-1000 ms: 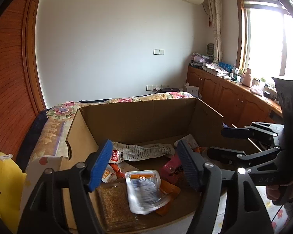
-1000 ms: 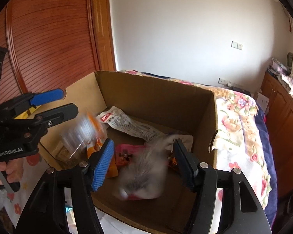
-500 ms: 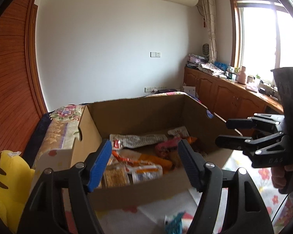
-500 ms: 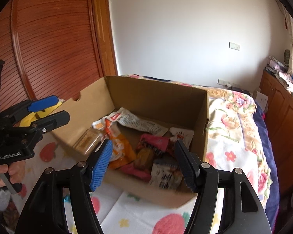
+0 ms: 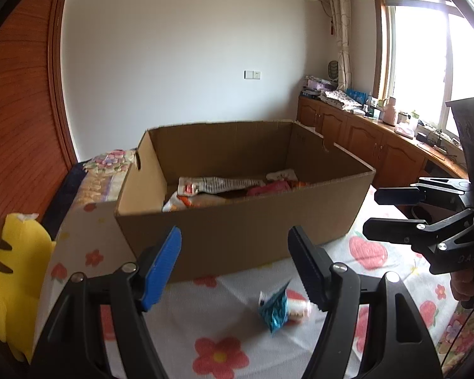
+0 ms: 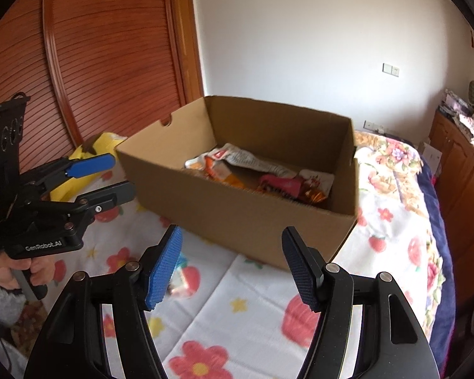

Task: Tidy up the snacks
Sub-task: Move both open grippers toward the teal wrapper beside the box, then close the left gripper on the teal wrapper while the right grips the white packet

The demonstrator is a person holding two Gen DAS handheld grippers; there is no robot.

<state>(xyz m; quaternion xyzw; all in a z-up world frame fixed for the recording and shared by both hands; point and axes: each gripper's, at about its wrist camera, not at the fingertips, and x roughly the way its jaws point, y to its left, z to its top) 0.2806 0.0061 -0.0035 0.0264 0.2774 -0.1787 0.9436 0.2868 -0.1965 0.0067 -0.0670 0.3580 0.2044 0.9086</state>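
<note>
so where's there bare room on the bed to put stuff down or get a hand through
Bare floral sheet lies in front of the cardboard box, between it and the right gripper. Another strip runs along the box's right side toward the bed edge. It is tighter by the left gripper, where the teal packet lies. Inside the box, snacks crowd the floor.

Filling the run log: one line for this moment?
left gripper: open, empty | right gripper: open, empty | blue packet: on bedsheet, outside cardboard box
</note>
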